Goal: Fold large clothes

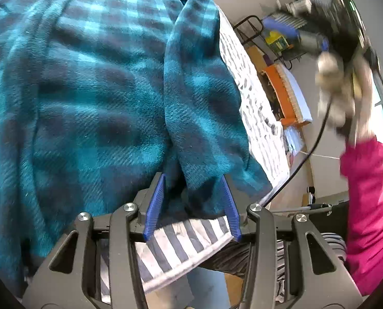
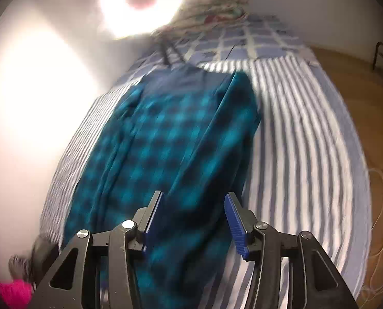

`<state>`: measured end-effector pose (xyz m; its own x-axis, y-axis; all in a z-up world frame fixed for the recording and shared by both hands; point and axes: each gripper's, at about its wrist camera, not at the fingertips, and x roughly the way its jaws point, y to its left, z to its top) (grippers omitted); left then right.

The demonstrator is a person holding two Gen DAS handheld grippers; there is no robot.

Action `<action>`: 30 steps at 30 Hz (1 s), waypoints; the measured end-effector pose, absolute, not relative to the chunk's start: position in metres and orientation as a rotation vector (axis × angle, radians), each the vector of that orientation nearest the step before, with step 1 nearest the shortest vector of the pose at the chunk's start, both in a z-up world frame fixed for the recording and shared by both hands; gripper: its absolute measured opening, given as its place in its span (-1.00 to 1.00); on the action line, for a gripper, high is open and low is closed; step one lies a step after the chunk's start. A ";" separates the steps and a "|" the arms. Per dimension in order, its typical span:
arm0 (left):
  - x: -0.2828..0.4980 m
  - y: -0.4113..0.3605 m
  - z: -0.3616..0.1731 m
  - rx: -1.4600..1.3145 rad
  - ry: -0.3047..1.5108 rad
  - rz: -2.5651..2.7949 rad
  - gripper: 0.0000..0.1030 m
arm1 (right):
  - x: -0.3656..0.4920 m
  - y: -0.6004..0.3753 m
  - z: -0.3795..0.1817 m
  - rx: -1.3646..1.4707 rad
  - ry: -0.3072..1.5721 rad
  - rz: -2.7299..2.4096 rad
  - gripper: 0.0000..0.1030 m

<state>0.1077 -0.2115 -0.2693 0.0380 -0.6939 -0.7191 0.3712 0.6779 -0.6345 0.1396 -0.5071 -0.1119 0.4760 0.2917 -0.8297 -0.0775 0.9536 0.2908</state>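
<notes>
Blue-padded fingers of the left gripper (image 1: 192, 203) stood parted at the near edge of a striped bed (image 2: 307, 141), with the hem of a teal checked garment (image 1: 88, 90) lying loosely between them; the pads did not appear to press the cloth. From the right wrist view, the right gripper (image 2: 195, 221) hung spread and empty above the same garment, which stretched lengthwise away from it down the middle of the bed, one side already turned in as a long flap (image 1: 199, 90). A person's hand (image 1: 346, 95) in a pink sleeve (image 1: 369, 206) was raised, blurred, off the bed's far side.

With the long sides apparently folded in, the next fold looked to be end over end. Doing it well would mean each gripper pinching a near corner through all the layers, lifting both evenly, and carrying the hem toward the far end without dragging the flap open.
</notes>
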 end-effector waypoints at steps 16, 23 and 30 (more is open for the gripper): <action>0.106 -0.218 -0.259 -0.260 1.238 -0.871 -0.95 | 0.320 -0.498 -0.141 0.129 1.106 -0.023 0.03; 0.109 -0.216 -0.277 -0.287 1.272 -0.874 -0.95 | 0.344 -0.502 -0.160 0.076 1.182 -0.119 -0.96; 0.104 -0.215 -0.278 -0.275 1.256 -0.881 -0.96 | 0.332 -0.489 -0.128 0.022 1.105 -0.070 -1.00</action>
<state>0.1042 -0.2152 -0.2781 0.0432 -0.7057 -0.7072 0.4245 0.6537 -0.6265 0.3324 -0.4887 -0.1277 0.4468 -0.0455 -0.8935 0.0673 0.9976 -0.0172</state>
